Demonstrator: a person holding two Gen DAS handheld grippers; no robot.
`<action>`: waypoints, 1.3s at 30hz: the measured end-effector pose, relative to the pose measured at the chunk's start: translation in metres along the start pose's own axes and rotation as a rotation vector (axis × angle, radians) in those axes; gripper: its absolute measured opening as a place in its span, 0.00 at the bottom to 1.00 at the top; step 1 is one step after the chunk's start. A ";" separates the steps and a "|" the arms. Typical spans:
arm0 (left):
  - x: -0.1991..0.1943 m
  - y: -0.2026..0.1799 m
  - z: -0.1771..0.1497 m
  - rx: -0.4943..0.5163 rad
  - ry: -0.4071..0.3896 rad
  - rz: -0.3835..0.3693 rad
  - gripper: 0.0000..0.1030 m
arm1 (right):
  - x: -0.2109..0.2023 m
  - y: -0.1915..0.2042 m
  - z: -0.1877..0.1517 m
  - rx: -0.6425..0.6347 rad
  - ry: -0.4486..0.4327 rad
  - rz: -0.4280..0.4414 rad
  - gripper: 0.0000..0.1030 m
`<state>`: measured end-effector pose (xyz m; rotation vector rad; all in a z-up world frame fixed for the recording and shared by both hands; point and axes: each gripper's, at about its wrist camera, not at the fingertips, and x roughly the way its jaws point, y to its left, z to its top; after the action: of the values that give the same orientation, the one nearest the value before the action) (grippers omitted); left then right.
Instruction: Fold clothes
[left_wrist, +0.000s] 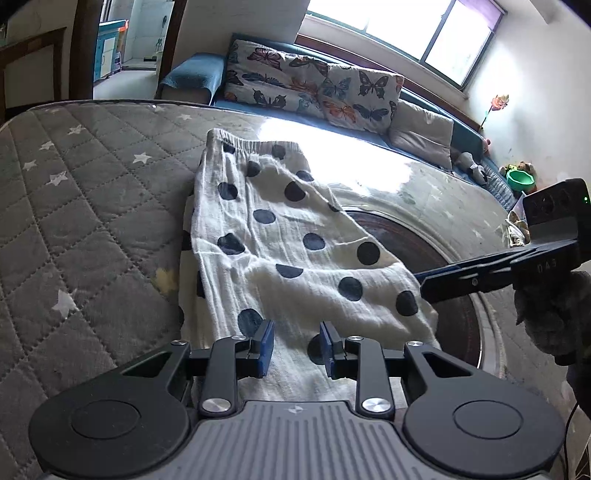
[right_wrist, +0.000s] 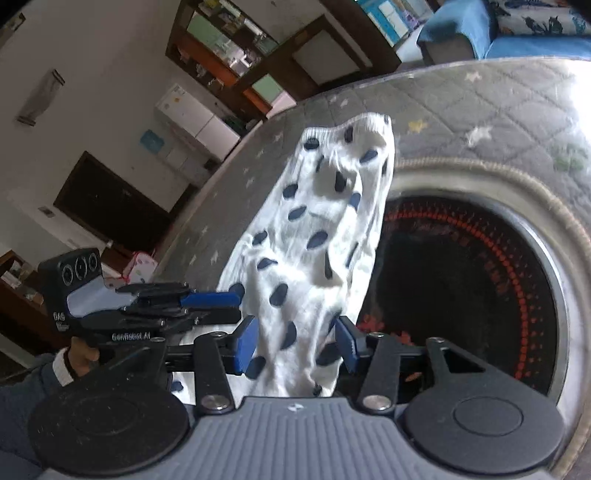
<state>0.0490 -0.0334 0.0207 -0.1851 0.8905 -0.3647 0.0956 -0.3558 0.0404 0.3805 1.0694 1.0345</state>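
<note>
White pants with dark blue dots (left_wrist: 291, 236) lie on a grey quilted star-print table cover (left_wrist: 74, 206), waistband at the far end. My left gripper (left_wrist: 297, 349) is open over the near hem, jaws apart above the cloth. My right gripper (left_wrist: 424, 282) comes in from the right at the hem's right corner; from this side I cannot tell its jaw state. In the right wrist view the pants (right_wrist: 317, 236) run away from the right gripper (right_wrist: 297, 341), which is open with the hem between its blue pads. The left gripper (right_wrist: 236, 299) is at the left.
A round dark glass window (right_wrist: 461, 288) with red marks is set in the table cover beside the pants. A sofa with butterfly cushions (left_wrist: 314, 85) stands behind the table, toys and a green bowl (left_wrist: 521, 179) at far right. Shelves and cabinets (right_wrist: 229, 55) stand across the room.
</note>
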 end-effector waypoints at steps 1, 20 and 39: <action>0.000 0.001 0.000 -0.002 -0.003 -0.003 0.29 | 0.002 -0.001 -0.001 0.004 0.012 0.017 0.46; 0.005 -0.001 0.002 0.017 -0.031 0.001 0.30 | 0.003 -0.011 0.008 -0.063 0.343 0.215 0.48; -0.018 -0.050 -0.011 0.195 -0.071 0.017 0.34 | -0.058 0.028 0.010 -0.185 0.130 -0.116 0.51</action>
<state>0.0181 -0.0730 0.0427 -0.0106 0.7811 -0.4240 0.0843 -0.3878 0.0958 0.1015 1.0877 1.0551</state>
